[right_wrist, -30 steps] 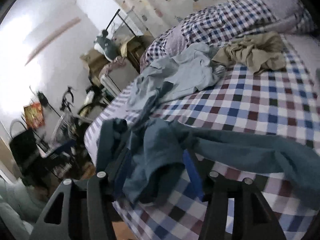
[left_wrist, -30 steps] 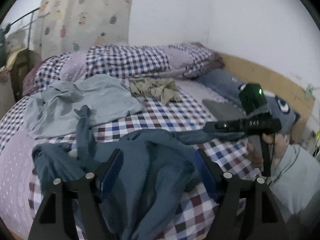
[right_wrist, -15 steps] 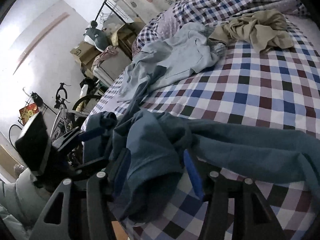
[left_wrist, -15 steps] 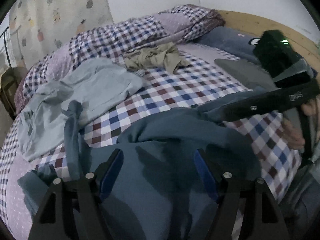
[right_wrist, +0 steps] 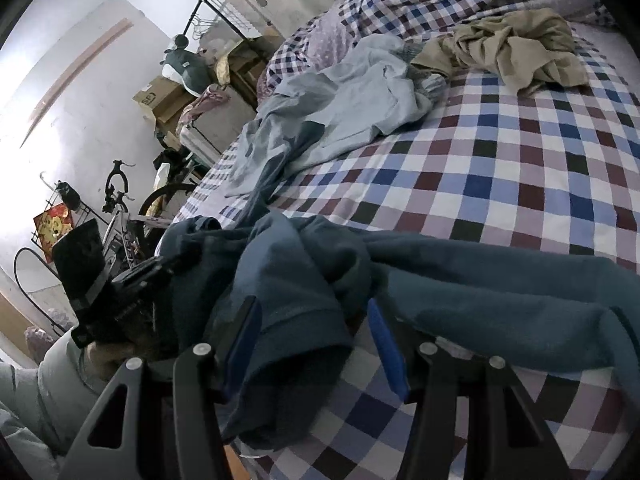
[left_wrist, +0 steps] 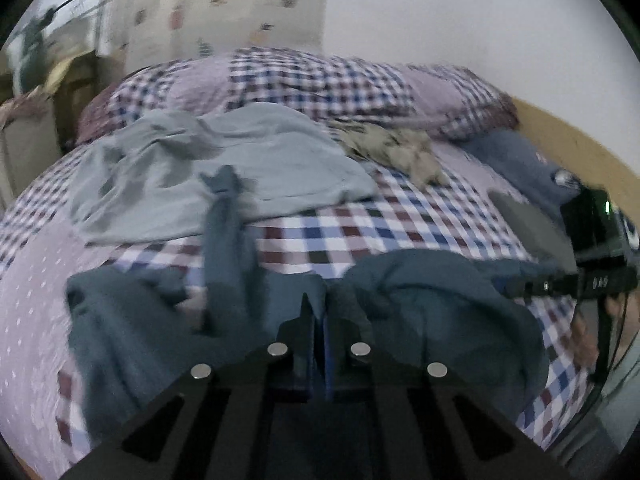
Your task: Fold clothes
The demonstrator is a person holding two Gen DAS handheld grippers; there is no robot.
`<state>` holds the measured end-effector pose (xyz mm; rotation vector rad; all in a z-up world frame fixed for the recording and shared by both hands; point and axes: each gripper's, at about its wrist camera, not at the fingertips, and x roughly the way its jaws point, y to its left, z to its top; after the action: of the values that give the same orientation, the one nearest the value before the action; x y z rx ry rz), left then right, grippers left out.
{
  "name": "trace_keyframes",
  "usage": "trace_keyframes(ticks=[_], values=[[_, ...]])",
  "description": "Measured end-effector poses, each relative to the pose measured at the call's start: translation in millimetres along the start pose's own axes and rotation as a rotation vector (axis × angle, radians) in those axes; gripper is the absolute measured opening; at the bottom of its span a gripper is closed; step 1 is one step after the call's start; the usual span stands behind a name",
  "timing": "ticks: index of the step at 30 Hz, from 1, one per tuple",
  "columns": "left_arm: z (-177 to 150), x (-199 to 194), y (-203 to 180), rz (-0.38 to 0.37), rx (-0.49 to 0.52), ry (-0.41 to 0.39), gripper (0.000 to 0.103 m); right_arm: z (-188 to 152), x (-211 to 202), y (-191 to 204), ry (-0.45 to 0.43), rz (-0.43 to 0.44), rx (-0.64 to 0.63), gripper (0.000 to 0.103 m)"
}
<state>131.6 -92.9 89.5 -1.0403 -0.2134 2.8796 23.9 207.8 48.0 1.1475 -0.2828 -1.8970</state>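
Both grippers work on one dark blue garment that lies crumpled at the near edge of the bed. The left gripper has its black fingers pressed together, and a thin fold of the soft, thick cloth is pinched between the blue pads. The right gripper stands about half apart, and a thick, rounded bunch of the same garment, with a stitched hem, fills the space between its blue pads; whether the pads really press on it I cannot tell.

A long sleeve of this garment runs away over the checked sheet, which has squares of white, blue and dark red. Further back lie a light grey-blue garment, smooth and wide, and a small wrinkled khaki garment. A checked quilt is rolled along the far side.

One second ago the left fingers were wide apart with the cloth loose between them; now they are closed on it. The left view has also come lower and nearer to the cloth. The right gripper keeps the same opening and the same bunch.

Both tools point down at a slant toward the mattress. In the left view, at the right edge, a hand with a grey sleeve holds the handle of the right tool.
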Motion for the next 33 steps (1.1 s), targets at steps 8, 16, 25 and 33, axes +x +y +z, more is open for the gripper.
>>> trace_keyframes(ticks=[8,16,25,33], values=[[-6.8,-39.5,57.3,0.046,-0.171,-0.058,0.001,0.7,2.7,-4.1,-0.006,0.04,0.033,0.059],[-16.3,-52.0,81.1,0.091,-0.229,-0.057,0.001,-1.5,20.0,4.6,0.036,0.056,0.013,0.059],[-22.1,-55.2,89.7,0.125,-0.237,-0.046,0.001,-13.0,36.8,40.9,0.074,-0.001,-0.165,0.059],[-24.3,-52.6,92.3,0.138,-0.238,-0.03,0.001,-7.4,34.5,46.1,0.029,-0.018,-0.193,0.058]])
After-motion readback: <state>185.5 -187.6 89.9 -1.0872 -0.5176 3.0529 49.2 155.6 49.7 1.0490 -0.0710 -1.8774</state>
